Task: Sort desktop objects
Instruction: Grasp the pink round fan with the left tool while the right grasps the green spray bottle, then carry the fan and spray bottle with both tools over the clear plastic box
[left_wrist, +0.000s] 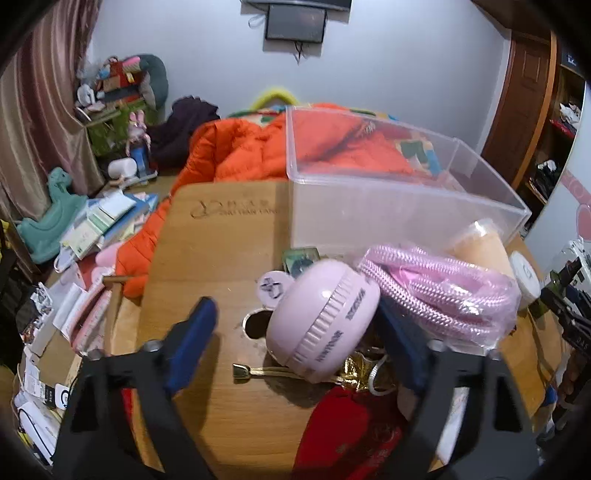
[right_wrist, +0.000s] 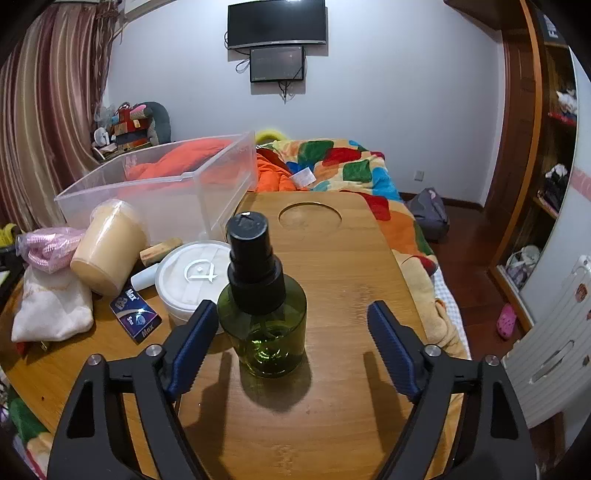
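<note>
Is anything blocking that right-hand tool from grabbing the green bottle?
Nothing visible does. The green bottle stands upright between the open fingers of the right tool, close to the left finger. The white round lid sits behind it, out of the way.

Wooden table (right_wrist: 343, 266) bearing clear bin (right_wrist: 166, 192), green bottle (right_wrist: 264, 317).

Green bottle between spread fingers on a wooden table

The right gripper (right_wrist: 291, 339) stands wide apart around a green spray bottle (right_wrist: 263, 325) with a black cap, upright on the wooden table (right_wrist: 351, 266); its left finger (right_wrist: 192, 343) is just beside the glass. Behind sit a white round lid (right_wrist: 192, 277), a blue card (right_wrist: 136, 314), a beige cup (right_wrist: 107, 247) tipped on its side, and a clear plastic bin (right_wrist: 166, 195).
</note>
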